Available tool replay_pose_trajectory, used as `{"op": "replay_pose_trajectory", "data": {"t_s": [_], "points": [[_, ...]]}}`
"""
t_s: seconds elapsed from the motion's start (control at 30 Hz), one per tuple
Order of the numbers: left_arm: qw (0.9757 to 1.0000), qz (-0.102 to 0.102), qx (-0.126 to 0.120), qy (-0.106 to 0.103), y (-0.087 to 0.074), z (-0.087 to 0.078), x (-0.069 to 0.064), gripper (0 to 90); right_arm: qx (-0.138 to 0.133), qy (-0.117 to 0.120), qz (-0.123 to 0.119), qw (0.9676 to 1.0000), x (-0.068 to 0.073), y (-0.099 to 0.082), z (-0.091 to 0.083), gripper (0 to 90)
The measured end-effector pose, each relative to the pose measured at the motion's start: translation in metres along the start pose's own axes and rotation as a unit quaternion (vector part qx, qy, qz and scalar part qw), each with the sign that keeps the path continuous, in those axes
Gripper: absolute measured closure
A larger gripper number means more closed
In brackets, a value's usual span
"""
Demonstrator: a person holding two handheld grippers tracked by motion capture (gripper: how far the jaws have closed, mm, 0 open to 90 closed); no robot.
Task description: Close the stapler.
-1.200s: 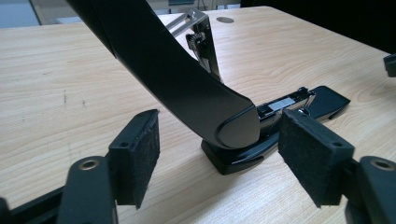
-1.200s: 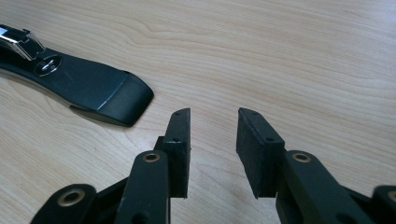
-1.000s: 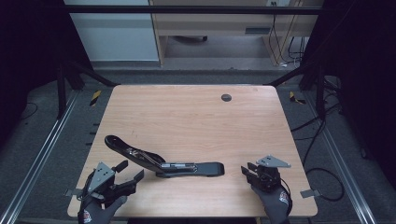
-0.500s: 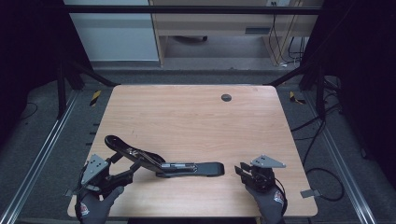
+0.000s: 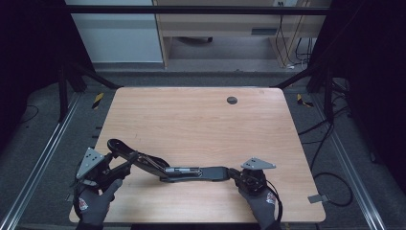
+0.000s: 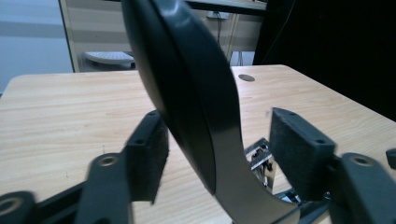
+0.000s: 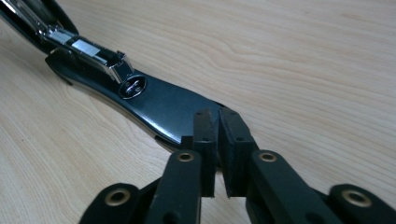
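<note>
The right gripper (image 7: 215, 154) has just been closing and its jaws now pinch the flat base end of the opened stapler (image 5: 167, 168) on the table (image 5: 201, 124). A thin hold there could slip if the base twists. Farther off, the left gripper (image 6: 219, 161) has just been closing, its jaws spread either side of the raised stapler arm without pressing; clamping off-centre could tip it sideways.

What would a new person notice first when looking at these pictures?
Most striking is the long black stapler, swung wide open near the front edge of the wooden table. The right gripper has just closed its fingers on the tip of the stapler's flat base. The left gripper sits at the raised top arm, which stands between its fingers, closing in but not yet pressing.
</note>
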State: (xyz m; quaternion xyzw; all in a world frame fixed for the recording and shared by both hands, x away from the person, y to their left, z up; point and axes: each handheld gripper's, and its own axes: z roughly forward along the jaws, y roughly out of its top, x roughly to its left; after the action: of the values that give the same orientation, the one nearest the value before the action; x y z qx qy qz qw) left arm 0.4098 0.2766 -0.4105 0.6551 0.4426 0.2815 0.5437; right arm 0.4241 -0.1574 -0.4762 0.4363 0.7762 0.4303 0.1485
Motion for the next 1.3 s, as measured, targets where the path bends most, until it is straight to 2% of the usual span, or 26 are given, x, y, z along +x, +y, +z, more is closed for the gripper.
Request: {"op": "replay_pose_trajectory", "data": {"t_s": [0.13, 0.2, 0.3, 0.4, 0.8, 1.3], "points": [[1.0, -0.006, 0.006, 0.004, 0.001, 0.0, 0.003, 53.3, 0.009, 0.009, -0.007, 0.9999, 0.003, 0.0, 0.011, 90.0], [0.9999, -0.015, 0.008, 0.001, 0.002, 0.0, 0.004, 54.5, 0.015, 0.012, -0.006, 0.9998, 0.004, 0.001, 0.017, 90.0], [0.9998, -0.015, 0.01, 0.0, 0.003, 0.0, 0.004, 55.1, 0.022, 0.013, -0.004, 0.9997, 0.004, 0.002, 0.024, 90.0], [0.9996, -0.024, 0.011, -0.008, 0.004, 0.0, 0.005, 55.8, 0.026, 0.014, -0.005, 0.9995, 0.005, 0.001, 0.027, 90.0], [0.9997, -0.018, 0.008, -0.017, 0.009, 0.002, 0.001, 56.9, 0.031, 0.012, -0.013, 0.9994, 0.007, 0.0, 0.029, 90.0], [0.9994, 0.004, -0.002, -0.035, 0.018, 0.01, -0.017, 58.6, 0.036, 0.008, -0.016, 0.9992, 0.008, -0.001, 0.031, 90.0]]}}
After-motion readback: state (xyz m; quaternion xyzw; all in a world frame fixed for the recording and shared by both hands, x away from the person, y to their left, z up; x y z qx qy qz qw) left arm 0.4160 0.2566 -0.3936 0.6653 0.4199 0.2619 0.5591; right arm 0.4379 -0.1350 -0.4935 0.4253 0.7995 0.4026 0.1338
